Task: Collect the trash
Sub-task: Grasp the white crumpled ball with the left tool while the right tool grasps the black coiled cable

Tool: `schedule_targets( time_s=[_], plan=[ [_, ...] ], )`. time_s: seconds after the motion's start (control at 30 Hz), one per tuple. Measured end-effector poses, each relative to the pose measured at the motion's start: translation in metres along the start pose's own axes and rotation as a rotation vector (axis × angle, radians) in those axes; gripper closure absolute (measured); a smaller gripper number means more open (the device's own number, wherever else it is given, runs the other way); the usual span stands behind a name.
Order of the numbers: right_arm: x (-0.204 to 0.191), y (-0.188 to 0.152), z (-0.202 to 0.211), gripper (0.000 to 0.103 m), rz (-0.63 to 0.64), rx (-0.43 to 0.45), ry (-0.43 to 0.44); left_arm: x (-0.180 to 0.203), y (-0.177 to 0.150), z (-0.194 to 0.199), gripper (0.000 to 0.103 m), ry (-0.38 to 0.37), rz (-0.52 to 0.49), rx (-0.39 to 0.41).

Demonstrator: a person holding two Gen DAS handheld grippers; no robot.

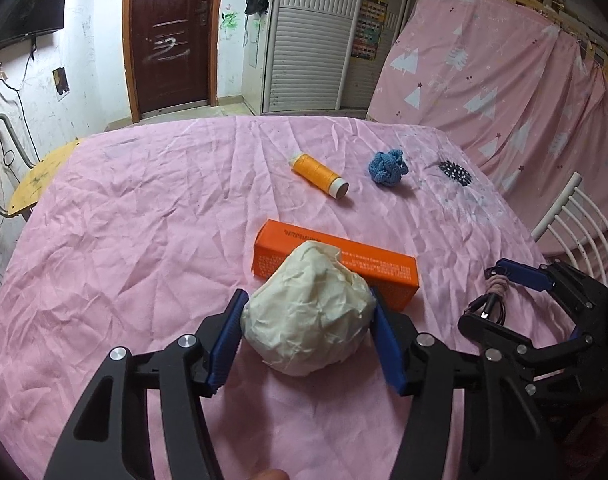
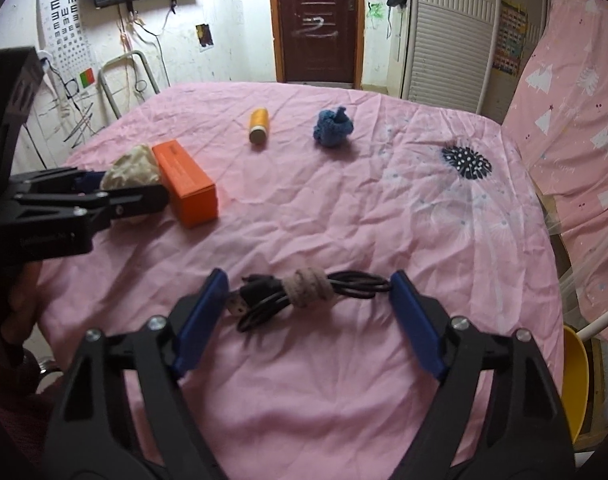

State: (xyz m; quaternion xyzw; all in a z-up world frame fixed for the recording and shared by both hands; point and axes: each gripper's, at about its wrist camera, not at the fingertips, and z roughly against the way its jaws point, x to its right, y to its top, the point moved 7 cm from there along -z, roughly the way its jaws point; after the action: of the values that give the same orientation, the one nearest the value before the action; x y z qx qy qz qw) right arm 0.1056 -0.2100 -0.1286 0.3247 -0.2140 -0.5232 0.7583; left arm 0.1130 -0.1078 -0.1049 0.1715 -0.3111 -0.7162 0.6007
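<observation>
A crumpled cream paper ball [image 1: 310,312] sits on the pink tablecloth between the blue pads of my left gripper [image 1: 308,340], and both pads touch its sides. It also shows in the right wrist view [image 2: 133,170]. An orange box [image 1: 336,264] lies just behind it. My right gripper [image 2: 308,312] is open around a coiled black cable [image 2: 300,290] bound with a tan band, with gaps at both pads. The right gripper shows in the left wrist view [image 1: 500,292].
An orange thread spool [image 1: 319,175] and a blue knitted clump [image 1: 388,169] lie farther back on the table [image 1: 144,240]. A white chair [image 1: 568,224] stands at the right edge, a yellow chair [image 1: 40,176] at the left. Pink curtain hangs on the right.
</observation>
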Motion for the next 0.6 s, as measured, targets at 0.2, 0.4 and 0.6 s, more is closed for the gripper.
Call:
schedule_targets(
  time_s=[0.2, 0.4, 0.6],
  plan=[
    [0.003, 0.005, 0.007, 0.025, -0.036, 0.039, 0.035, 0.0, 0.004, 0.009, 0.05, 0.012, 0.003, 0.023],
    [0.01, 0.01, 0.019, 0.025, -0.073, 0.084, 0.059, 0.006, 0.01, 0.016, 0.05, 0.018, -0.009, 0.04],
    [0.022, 0.011, 0.035, 0.025, -0.1, 0.127, 0.051, 0.018, 0.017, 0.021, 0.05, 0.027, -0.036, 0.056]
  ],
)
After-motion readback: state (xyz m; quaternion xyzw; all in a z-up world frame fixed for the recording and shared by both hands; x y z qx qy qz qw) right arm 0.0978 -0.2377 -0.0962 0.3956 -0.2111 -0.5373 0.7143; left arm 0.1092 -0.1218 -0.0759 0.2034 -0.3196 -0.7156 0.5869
